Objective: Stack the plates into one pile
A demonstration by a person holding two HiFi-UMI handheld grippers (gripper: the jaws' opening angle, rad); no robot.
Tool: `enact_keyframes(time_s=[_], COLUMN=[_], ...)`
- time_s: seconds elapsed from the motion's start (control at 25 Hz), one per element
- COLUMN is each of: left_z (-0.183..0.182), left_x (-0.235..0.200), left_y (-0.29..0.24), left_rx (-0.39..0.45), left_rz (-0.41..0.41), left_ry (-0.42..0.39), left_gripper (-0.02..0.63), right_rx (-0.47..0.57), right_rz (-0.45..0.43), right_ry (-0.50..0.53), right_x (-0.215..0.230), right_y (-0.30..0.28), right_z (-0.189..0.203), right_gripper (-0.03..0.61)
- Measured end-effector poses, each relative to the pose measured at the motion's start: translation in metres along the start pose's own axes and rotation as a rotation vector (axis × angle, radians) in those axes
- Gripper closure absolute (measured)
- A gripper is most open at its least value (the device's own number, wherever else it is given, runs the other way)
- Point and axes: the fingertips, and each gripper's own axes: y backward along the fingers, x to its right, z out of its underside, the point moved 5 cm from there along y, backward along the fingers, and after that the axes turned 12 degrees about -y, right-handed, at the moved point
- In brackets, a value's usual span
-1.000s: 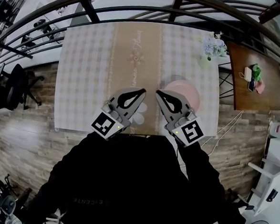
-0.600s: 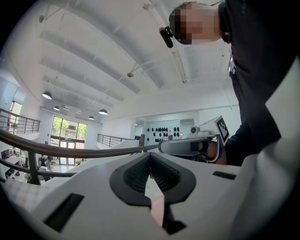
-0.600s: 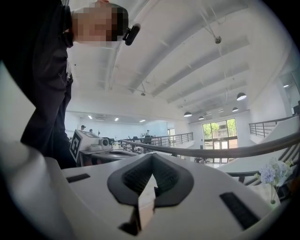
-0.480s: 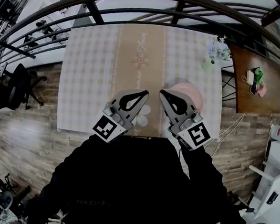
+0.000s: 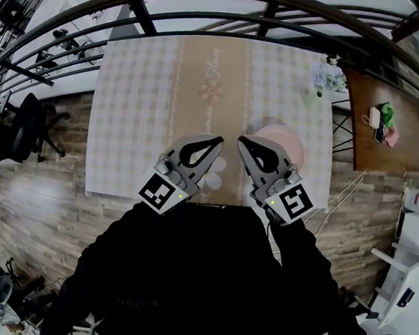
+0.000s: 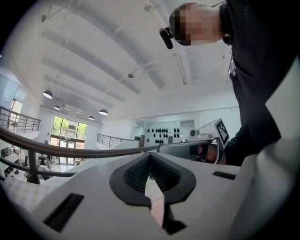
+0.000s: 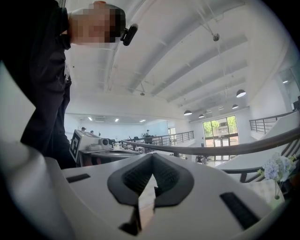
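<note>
A pink plate lies on the checked tablecloth at the near right, partly hidden behind my right gripper. A small pale round shape, perhaps another plate, shows on the tan runner between the two grippers. My left gripper hovers beside it. Both grippers sit over the table's near edge, pointing level toward the far side, tips close to each other. In the left gripper view the left gripper has its jaws together with nothing in them. The right gripper looks the same in its own view.
A vase of pale flowers stands at the table's far right corner. A dark railing arcs beyond the far edge. A brown side table with small items stands to the right, on wood flooring.
</note>
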Motion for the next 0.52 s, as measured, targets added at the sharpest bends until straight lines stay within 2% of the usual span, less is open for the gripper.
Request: enact_keyframes(time_s=[0.2,0.52], left_z=[0.0015,0.0041], left_x=[-0.0009,-0.0033], left_y=[-0.0007,-0.0036], left_rx=[-0.008,-0.024], left_rz=[-0.012,-0.010], left_ry=[-0.020,-0.006], left_gripper=[0.600,0.600], right_rx=[-0.004,-0.008], right_rz=[-0.006,-0.010], right_ry=[-0.004,-0.005], right_x=[-0.0016,-0.0005], right_y=[-0.0013,-0.0036], right_z=[0.0023,0.0026], right_gripper=[0.581,0.583])
